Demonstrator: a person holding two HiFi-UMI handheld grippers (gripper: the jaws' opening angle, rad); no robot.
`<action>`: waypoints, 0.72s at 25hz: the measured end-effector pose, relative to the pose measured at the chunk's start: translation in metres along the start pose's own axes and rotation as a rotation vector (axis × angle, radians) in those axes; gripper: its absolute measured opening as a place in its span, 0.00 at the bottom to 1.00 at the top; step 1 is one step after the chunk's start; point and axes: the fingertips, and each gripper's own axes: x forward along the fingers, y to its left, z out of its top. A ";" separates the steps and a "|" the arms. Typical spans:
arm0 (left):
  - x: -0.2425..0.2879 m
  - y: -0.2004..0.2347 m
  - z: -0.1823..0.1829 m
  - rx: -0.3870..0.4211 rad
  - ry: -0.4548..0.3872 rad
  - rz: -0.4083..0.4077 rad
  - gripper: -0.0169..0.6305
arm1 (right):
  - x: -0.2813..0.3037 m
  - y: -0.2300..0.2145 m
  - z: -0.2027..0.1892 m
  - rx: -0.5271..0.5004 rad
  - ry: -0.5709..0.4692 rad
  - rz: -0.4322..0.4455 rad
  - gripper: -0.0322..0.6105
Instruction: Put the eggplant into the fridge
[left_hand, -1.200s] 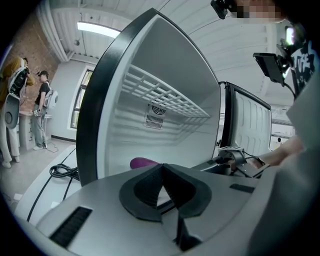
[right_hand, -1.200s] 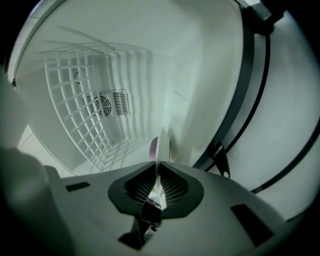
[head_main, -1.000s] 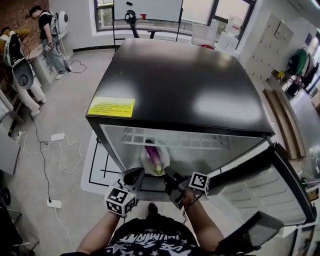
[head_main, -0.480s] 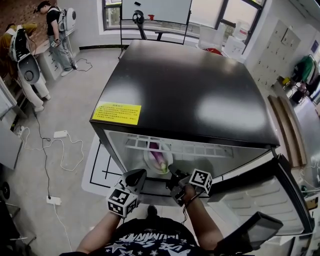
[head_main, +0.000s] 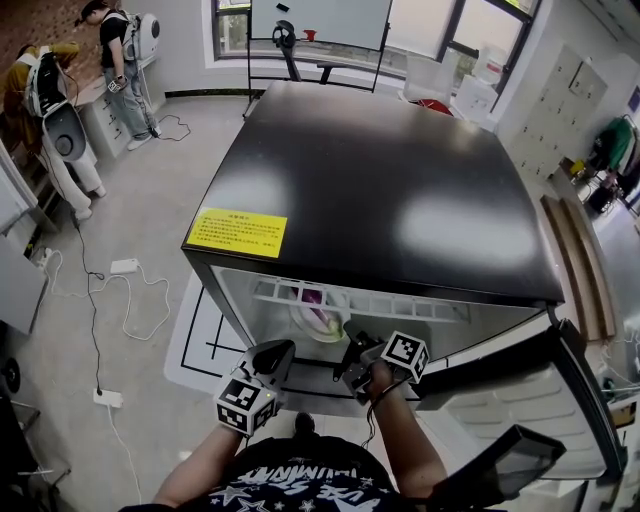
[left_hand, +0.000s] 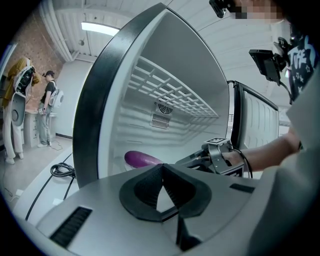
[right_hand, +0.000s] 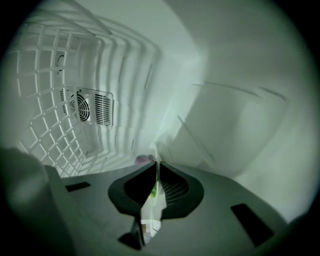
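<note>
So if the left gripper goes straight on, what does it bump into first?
Probably the purple eggplant on its white plate inside the fridge, just ahead of the left gripper. Depth is hard to judge, so it might touch the plate's rim first.

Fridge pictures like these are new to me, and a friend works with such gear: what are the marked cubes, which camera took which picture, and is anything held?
No robot here: a person holds a two-jaw gripper in each hand, and the marked cubes are part of those grippers. The top-down picture comes from a camera on the person's head; the other two come from cameras riding on the grippers, looking along their jaws. The fridge stands open. Inside, a purple eggplant lies on a white plate. The left gripper is shut and empty, outside the opening. The right gripper reaches inside, jaws closed to a slit, apparently on the plate's rim.
</note>
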 end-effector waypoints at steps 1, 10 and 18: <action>0.001 0.000 0.000 0.001 0.001 -0.001 0.04 | 0.001 0.001 0.003 -0.006 -0.008 -0.003 0.09; 0.004 0.000 0.004 0.001 -0.005 -0.006 0.04 | 0.005 0.003 0.010 -0.075 -0.003 -0.061 0.09; 0.006 0.000 0.002 -0.001 -0.005 -0.008 0.04 | 0.005 0.000 0.012 -0.196 0.020 -0.141 0.09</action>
